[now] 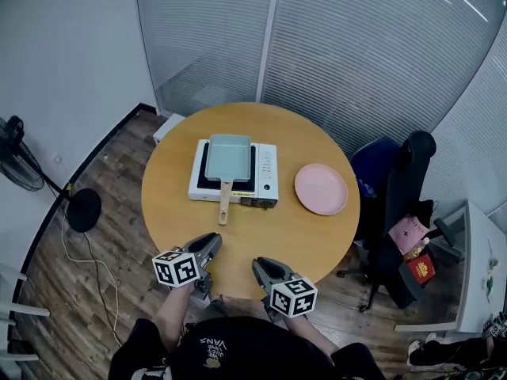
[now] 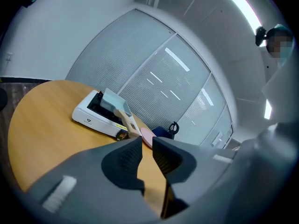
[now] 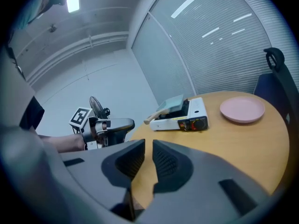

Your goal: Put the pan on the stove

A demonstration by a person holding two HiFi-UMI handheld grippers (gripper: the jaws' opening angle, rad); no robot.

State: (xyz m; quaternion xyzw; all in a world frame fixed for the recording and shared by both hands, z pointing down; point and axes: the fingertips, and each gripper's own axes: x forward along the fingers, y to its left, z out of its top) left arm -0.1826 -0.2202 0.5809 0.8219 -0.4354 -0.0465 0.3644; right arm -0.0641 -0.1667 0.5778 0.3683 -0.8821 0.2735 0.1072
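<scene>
Two claws hover over the near edge of the round wooden table (image 1: 317, 236), side by side and apart. The left claw (image 1: 212, 240) has its jaws drawn almost together, a slim gap left between them and nothing in it. The right claw (image 1: 261, 264) stands the same way, nearly closed and empty. The pale blue rectangular pan (image 1: 228, 155) sits on the white portable stove (image 1: 268, 172), which lies towards the table's far edge. The pan's wooden handle (image 1: 225, 204) reaches past the stove's front side towards the near edge. A pink plate (image 1: 321, 188) rests just beside the stove, near the right edge. A dark office chair (image 1: 396, 196) stands off the table's right edge.
</scene>
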